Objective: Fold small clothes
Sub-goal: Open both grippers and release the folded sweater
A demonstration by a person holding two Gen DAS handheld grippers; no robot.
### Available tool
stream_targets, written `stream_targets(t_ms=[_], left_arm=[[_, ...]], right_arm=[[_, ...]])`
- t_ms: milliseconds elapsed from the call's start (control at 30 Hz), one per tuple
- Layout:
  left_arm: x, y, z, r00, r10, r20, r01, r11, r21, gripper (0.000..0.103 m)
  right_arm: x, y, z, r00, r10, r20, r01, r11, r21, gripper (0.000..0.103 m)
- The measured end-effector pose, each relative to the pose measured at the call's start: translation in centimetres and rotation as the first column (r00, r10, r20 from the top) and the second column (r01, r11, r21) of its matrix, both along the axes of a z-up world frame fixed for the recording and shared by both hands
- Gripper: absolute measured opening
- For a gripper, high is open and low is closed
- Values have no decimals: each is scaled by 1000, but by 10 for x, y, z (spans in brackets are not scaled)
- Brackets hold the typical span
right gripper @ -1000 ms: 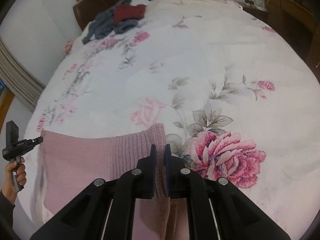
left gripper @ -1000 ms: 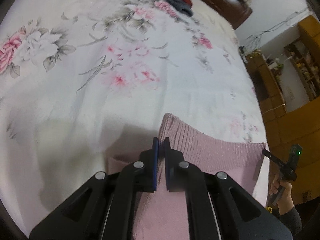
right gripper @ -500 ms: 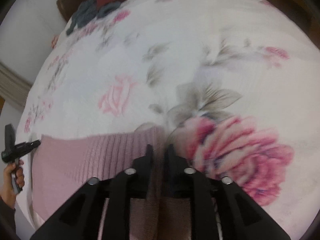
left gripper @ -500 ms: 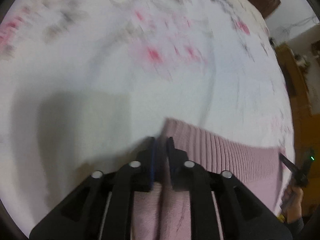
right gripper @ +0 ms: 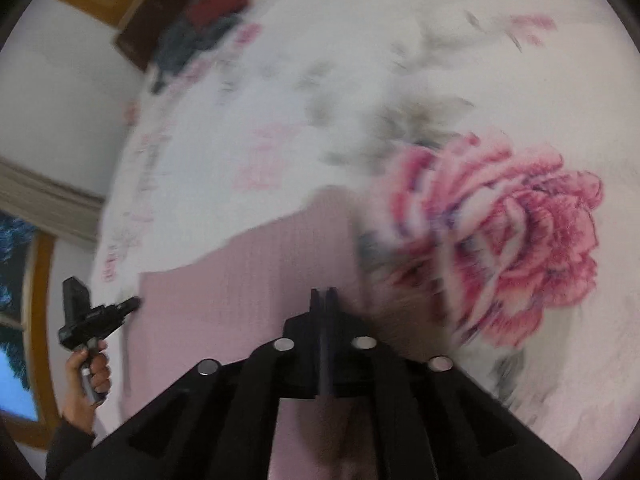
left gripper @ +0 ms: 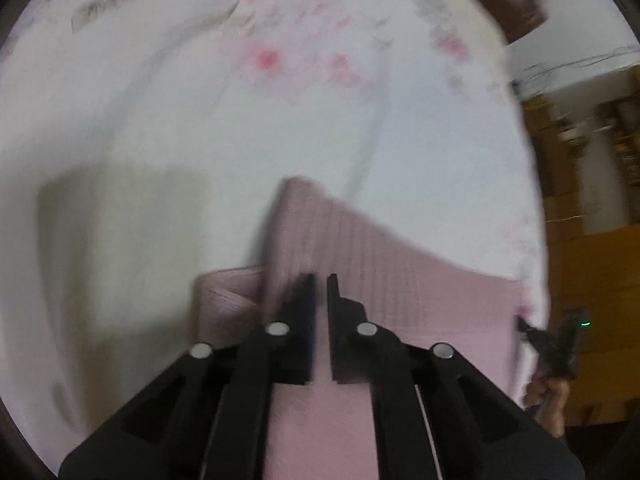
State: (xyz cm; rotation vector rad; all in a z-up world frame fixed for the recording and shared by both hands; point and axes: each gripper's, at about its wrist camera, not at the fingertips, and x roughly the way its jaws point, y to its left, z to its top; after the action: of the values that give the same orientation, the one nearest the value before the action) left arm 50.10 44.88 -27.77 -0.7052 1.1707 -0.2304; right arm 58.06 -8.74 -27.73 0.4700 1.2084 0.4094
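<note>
Pink ribbed knit garment (left gripper: 384, 280) on a bedspread (left gripper: 160, 140) printed with flowers, at the near edge of the bed. Its top hem runs crosswise between the two grippers, so the long axis visible here lies along that edge; the ribs run at right angles to it, toward the headboard (right gripper: 140, 36). Left gripper (left gripper: 321, 280): fingers a narrow slit apart, over the garment's left corner; both views are motion-blurred, and I cannot tell whether cloth is pinched between them. Right gripper (right gripper: 323, 292): fingers pressed together at the garment's right corner, beside the large pink rose (right gripper: 512, 232) of the print; a grip on the knit cannot be confirmed. A folded flap (left gripper: 228, 300) of the same pink cloth lies just left of the left gripper. A heap of dark grey and red clothes (right gripper: 200, 28) lies well apart, by the headboard.
</note>
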Motion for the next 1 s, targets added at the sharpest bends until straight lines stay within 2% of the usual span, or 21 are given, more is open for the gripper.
stream_targets(t_ms=[33, 100, 133, 200, 233, 267, 300, 333, 400, 467, 533, 567, 633, 700, 733, 800, 833, 867, 900, 933, 1000], left_arm=[[-14, -5, 13, 997, -52, 51, 54, 998, -37, 10], [-32, -10, 16, 993, -95, 65, 99, 993, -62, 10], [-40, -12, 8, 994, -106, 34, 108, 993, -56, 11], [-43, -9, -11, 994, -102, -38, 103, 994, 32, 10], [-42, -8, -19, 993, -95, -71, 99, 993, 59, 9], [-42, -3, -28, 992, -83, -96, 89, 994, 60, 1], [-42, 2, -29, 993, -67, -98, 73, 996, 52, 0], [-44, 5, -26, 994, -51, -93, 56, 997, 49, 0], [-60, 8, -3, 999, -37, -19, 37, 999, 0, 15], [-88, -1, 14, 996, -74, 56, 77, 995, -70, 16], [-116, -10, 20, 991, -102, 89, 112, 986, -123, 16], [-131, -17, 12, 990, -118, 77, 128, 981, -144, 16], [-146, -25, -5, 989, -145, 22, 146, 987, -72, 16], [-155, -25, -35, 989, -130, -77, 129, 992, -13, 13], [-155, -22, -39, 990, -115, -84, 113, 993, -27, 8], [-165, -15, -26, 996, -79, -46, 75, 994, -84, 12], [-170, -18, -13, 995, -99, -4, 98, 990, -100, 25], [-175, -23, -5, 992, -121, 21, 122, 988, -99, 31], [-179, -29, 1, 988, -149, 33, 152, 984, -95, 32], [-179, -32, 0, 986, -166, 28, 168, 981, -92, 33], [-177, -34, -16, 983, -180, -39, 178, 983, -48, 36]], right_arm=[[-11, 3, 8, 1000, 26, 16, -27, 999, 32, 5], [-35, 15, 19, 993, 107, 45, -111, 990, 88, 5], [-43, 18, 16, 991, 128, 38, -131, 986, 101, 5], [-52, 21, 2, 990, 144, -2, -144, 988, 63, 5], [-53, 19, -12, 991, 133, -33, -132, 991, 24, 0], [-53, 16, -17, 992, 122, -41, -121, 992, 30, 0], [-53, 12, -18, 993, 104, -47, -102, 994, 43, 0], [-56, 9, -11, 997, 71, -39, -70, 997, 42, 2], [-68, 12, 8, 997, 77, 0, -76, 994, 73, 8], [-92, 26, 24, 990, 141, 30, -143, 984, 106, 8], [-119, 45, 28, 972, 233, 36, -236, 965, 112, 8], [-136, 59, 23, 958, 285, 20, -285, 952, 110, 8], [-151, 79, 6, 946, 325, -9, -323, 943, 75, 8], [-154, 84, -13, 948, 314, -58, -314, 949, 19, 6], [-154, 84, -23, 950, 299, -87, -300, 954, 0, 3], [-158, 79, -19, 957, 276, -88, -277, 961, 0, 5], [-165, 74, -7, 961, 269, -64, -269, 963, 11, 14], [-169, 71, 3, 962, 270, -39, -270, 963, 24, 17], [-170, 70, 9, 962, 271, -26, -270, 963, 26, 18], [-175, 62, 12, 965, 263, -21, -263, 965, 11, 18], [-181, 42, 2, 973, 223, -57, -226, 974, -36, 18]])
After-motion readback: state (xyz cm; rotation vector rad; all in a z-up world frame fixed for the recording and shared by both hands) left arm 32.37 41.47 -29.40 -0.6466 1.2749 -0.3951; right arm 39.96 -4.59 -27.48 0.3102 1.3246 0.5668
